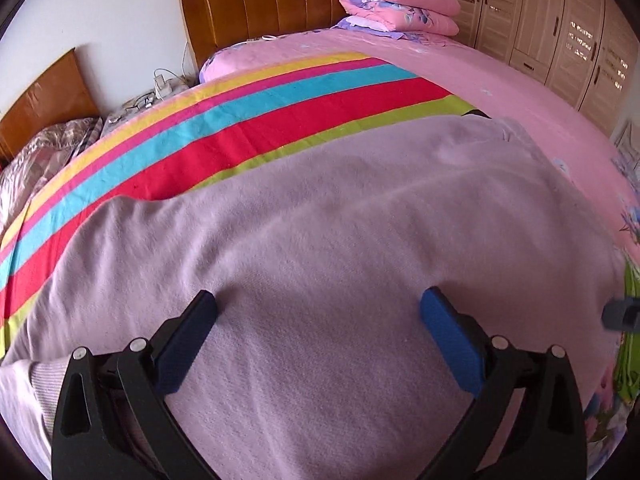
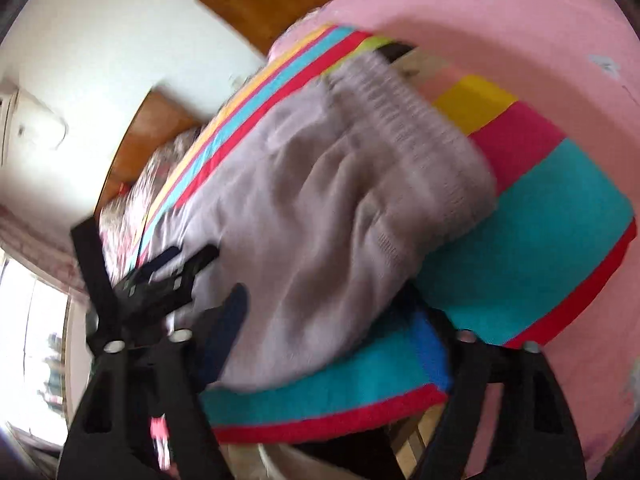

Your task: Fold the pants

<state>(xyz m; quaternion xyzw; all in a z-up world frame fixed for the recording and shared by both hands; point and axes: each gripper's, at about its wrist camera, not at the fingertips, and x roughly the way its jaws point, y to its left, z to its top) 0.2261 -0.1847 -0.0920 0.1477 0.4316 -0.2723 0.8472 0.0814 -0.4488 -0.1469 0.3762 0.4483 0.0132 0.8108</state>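
Observation:
The pale lilac pants [image 1: 320,248] lie spread flat on a striped cloth on the bed. My left gripper [image 1: 318,308] is open, with its blue pads just above the fabric near the front edge, holding nothing. In the blurred, tilted right wrist view the pants [image 2: 320,208] show their ribbed waistband [image 2: 420,132] at the upper right. My right gripper [image 2: 340,320] is open, its jaws either side of the pants' near edge. The left gripper [image 2: 160,280] shows at the left of that view. A bit of the right gripper [image 1: 624,314] shows at the right edge of the left wrist view.
The striped cloth [image 1: 240,120] covers a pink bed sheet [image 1: 500,92]. A rolled pink quilt [image 1: 396,0] lies by the brown headboard [image 1: 260,4]. A wooden wardrobe [image 1: 560,28] stands at the right. A second bed [image 1: 44,152] is at the left.

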